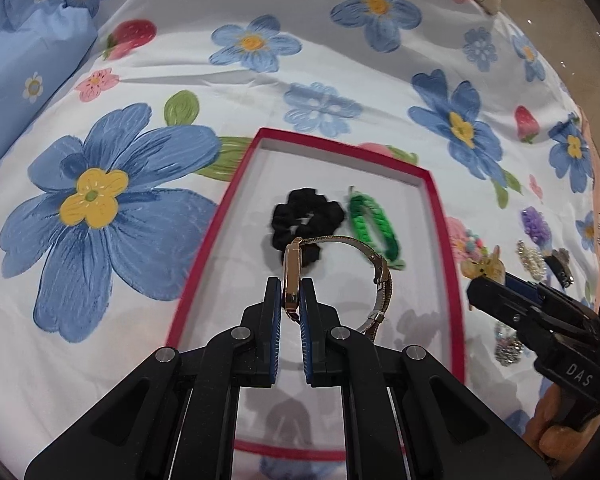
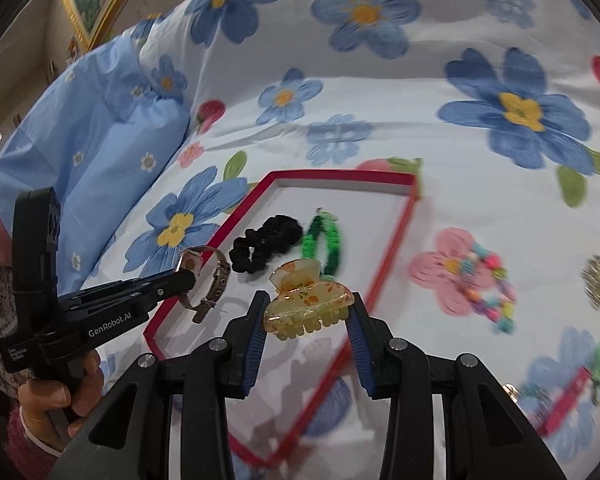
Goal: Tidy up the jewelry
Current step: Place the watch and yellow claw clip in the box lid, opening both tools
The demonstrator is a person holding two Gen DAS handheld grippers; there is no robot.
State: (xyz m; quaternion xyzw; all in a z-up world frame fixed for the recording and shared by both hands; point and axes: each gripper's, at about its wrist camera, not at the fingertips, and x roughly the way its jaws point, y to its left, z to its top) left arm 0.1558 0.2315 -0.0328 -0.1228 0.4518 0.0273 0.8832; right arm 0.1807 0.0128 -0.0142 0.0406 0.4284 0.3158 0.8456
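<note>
A red-rimmed tray (image 1: 436, 216) with a white floor lies on the flowered bedsheet. Inside it sit a black scrunchie (image 1: 296, 216) and a green chain bracelet (image 1: 374, 220). My left gripper (image 1: 291, 292) is shut on a rose-gold watch (image 1: 292, 276) by its case, and the mesh band loops out to the right above the tray floor. In the right wrist view the watch (image 2: 208, 280) hangs over the tray's (image 2: 340, 176) left rim. My right gripper (image 2: 308, 312) is shut on a yellow translucent claw clip (image 2: 306, 304), held above the tray's near right part.
Loose jewelry lies on the sheet right of the tray: a pastel bead bracelet (image 2: 488, 292), a pearl piece (image 1: 532, 258), a purple scrunchie (image 1: 534, 220), a rhinestone piece (image 1: 508, 344). A blue pillow (image 2: 100, 136) lies far left. A hand (image 2: 60, 396) holds the left gripper's handle.
</note>
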